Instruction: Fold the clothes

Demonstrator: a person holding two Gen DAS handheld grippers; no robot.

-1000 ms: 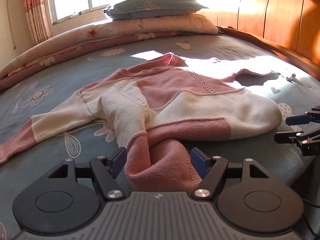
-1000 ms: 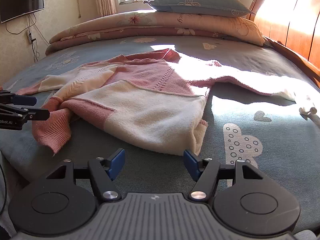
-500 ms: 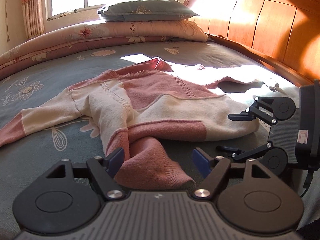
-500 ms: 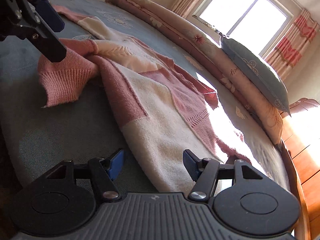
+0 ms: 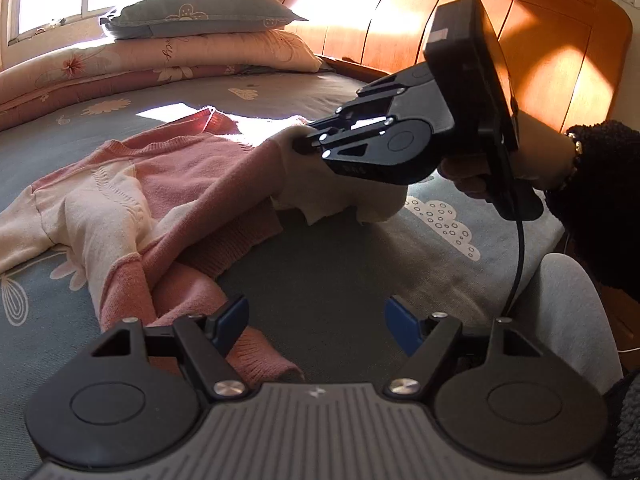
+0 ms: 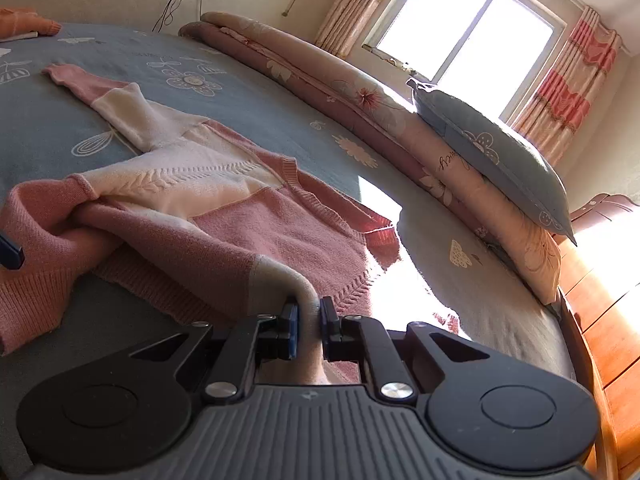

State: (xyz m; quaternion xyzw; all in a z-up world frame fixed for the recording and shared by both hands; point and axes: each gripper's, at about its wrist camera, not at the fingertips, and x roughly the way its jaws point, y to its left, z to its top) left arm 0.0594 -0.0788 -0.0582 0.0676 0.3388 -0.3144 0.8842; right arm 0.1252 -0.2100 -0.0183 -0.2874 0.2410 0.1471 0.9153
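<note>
Sweater (image 6: 224,216), pink and cream, lies crumpled on the bed (image 6: 280,128), my landmark, on its blue flowered cover on the near side from the pillow (image 6: 492,152) stacked on the rolled quilt (image 6: 360,92). My right gripper (image 6: 308,320) has its jaws closing on a cream fold of the sweater, the pads pressing it from both sides and lifting that edge off the bed. My left gripper (image 5: 316,320) hangs over the bed's near edge, jaws spread wide with nothing between them, its left finger just beside the pink ribbed hem. One sleeve stretches away across the bed.
</note>
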